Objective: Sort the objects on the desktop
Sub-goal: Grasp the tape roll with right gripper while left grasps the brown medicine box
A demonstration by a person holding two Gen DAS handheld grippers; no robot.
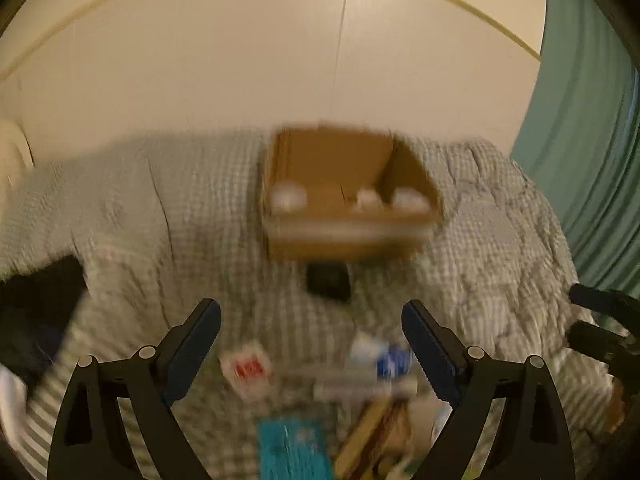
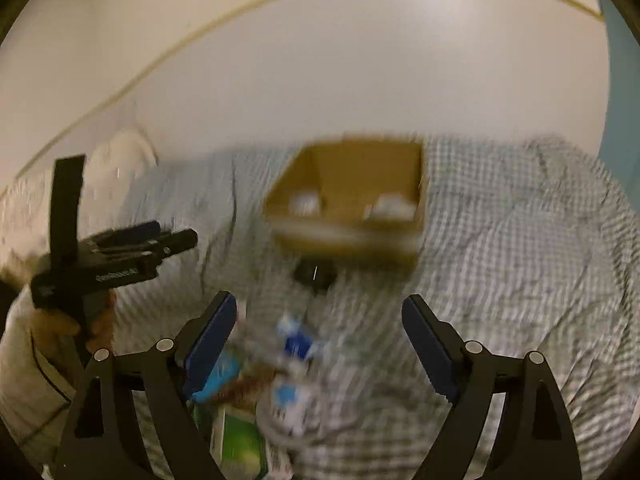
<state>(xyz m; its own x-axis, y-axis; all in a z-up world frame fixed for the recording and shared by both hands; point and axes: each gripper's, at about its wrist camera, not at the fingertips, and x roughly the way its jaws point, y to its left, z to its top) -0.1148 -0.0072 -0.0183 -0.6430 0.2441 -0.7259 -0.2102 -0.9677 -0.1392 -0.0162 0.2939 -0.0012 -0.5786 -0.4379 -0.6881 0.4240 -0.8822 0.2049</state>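
Note:
Both views are blurred. A brown cardboard box (image 1: 348, 236) (image 2: 344, 242) stands open on a checked bedspread (image 1: 160, 208), with white items (image 1: 288, 196) inside. A small black object (image 1: 326, 280) (image 2: 314, 274) lies just in front of it. Nearer me is a heap of small things: a red-and-white packet (image 1: 248, 368), a blue-and-white packet (image 1: 380, 356) (image 2: 298, 342), a teal box (image 1: 292, 448) (image 2: 224, 372) and a green box (image 2: 240, 444). My left gripper (image 1: 312, 312) (image 2: 176, 236) hangs open above the heap, empty. My right gripper (image 2: 320, 304) (image 1: 576, 312) is open too, holding nothing.
A pale wall rises behind the bed. A teal curtain (image 1: 592, 140) hangs at the right and a pillow (image 2: 120, 156) lies at the far left. A dark object (image 1: 36, 304) sits at the left edge. A hand (image 2: 96, 320) holds the left gripper.

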